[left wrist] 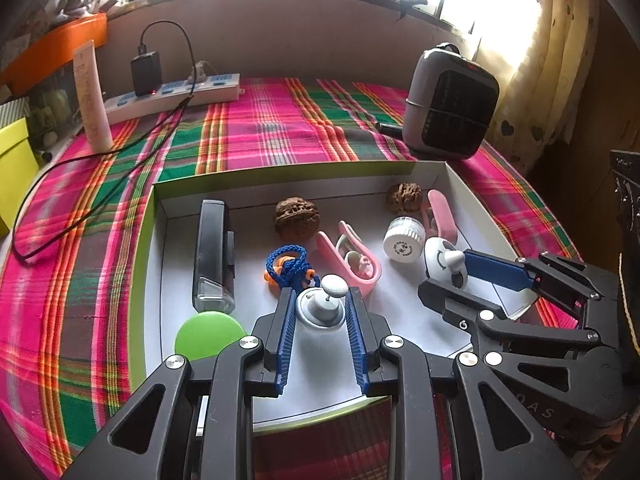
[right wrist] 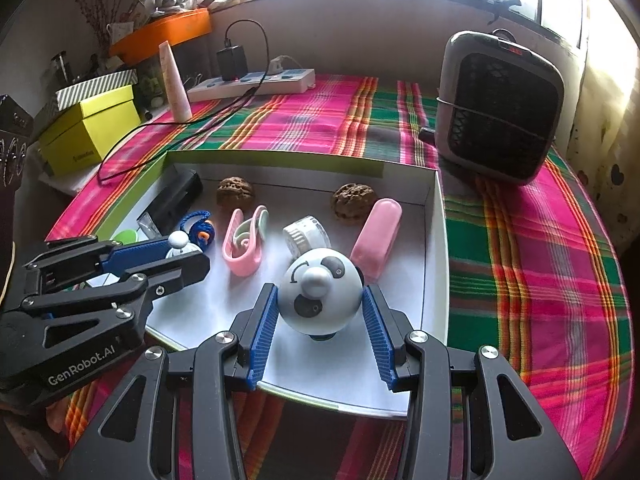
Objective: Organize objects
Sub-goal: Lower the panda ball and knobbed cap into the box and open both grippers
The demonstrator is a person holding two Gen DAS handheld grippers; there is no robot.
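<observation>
left gripper (left wrist: 320, 296) pinches small silver bell (left wrist: 322, 310), right gripper (right wrist: 320, 300) seems clamped on panda ball (right wrist: 320, 300) in tray (right wrist: 438, 240).

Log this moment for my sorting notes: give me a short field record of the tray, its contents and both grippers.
surface: plaid cloth
tray: white, green-sided
left gripper: closed on small bell
right gripper: closed on panda ball
walnuts: two, near far wall
pink items: clip, case
other contents: white jar, blue cord, black device, green disc
outside tray: heater, power strip
</observation>
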